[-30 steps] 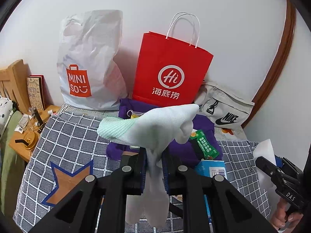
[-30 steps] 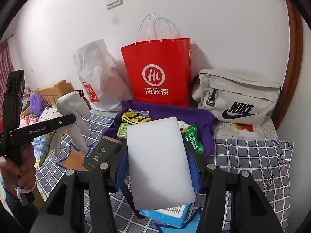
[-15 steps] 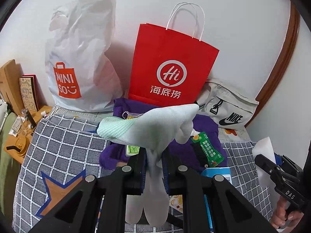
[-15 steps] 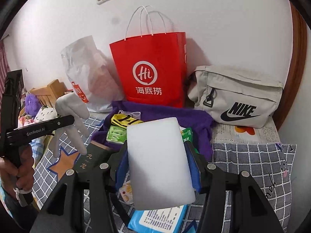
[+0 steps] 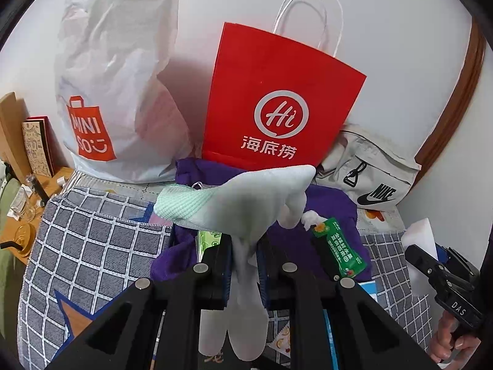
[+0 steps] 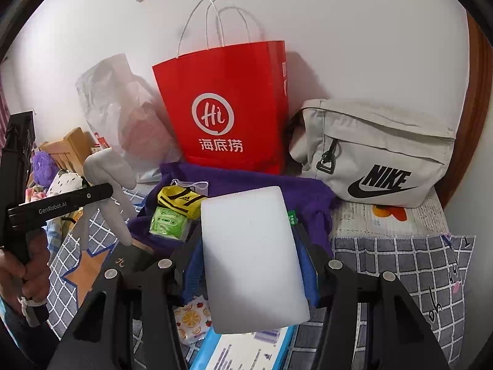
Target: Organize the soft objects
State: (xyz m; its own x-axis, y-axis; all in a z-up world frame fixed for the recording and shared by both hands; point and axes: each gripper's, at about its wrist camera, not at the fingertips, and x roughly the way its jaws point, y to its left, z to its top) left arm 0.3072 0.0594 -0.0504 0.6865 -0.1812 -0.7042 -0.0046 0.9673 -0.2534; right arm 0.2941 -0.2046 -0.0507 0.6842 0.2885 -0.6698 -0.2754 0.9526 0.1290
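Observation:
My left gripper (image 5: 243, 265) is shut on a pale mint-and-white glove (image 5: 243, 203), whose cuff flops over the jaws and whose fingers hang below. The same glove (image 6: 104, 191) and left gripper (image 6: 61, 200) show at the left of the right wrist view, held by a hand. My right gripper (image 6: 251, 252) is shut on a white sponge block (image 6: 249, 252), gripped across its width by the blue pads. That sponge (image 5: 420, 234) peeks in at the right edge of the left wrist view. Both grippers hover over a purple cloth (image 6: 255, 182) on the checked bedspread (image 5: 92, 246).
Against the wall stand a white Miniso plastic bag (image 5: 117, 86), a red paper bag (image 5: 277, 101) and a grey Nike pouch (image 6: 379, 154). On the purple cloth lie green packets (image 6: 168, 223), a yellow pouch (image 6: 180, 200) and a green sachet (image 5: 339, 249). A wooden nightstand (image 5: 18, 228) is at left.
Both grippers have moved forward and slightly down toward the bags at the wall, which now look larger. The glove and the sponge stay gripped as before.

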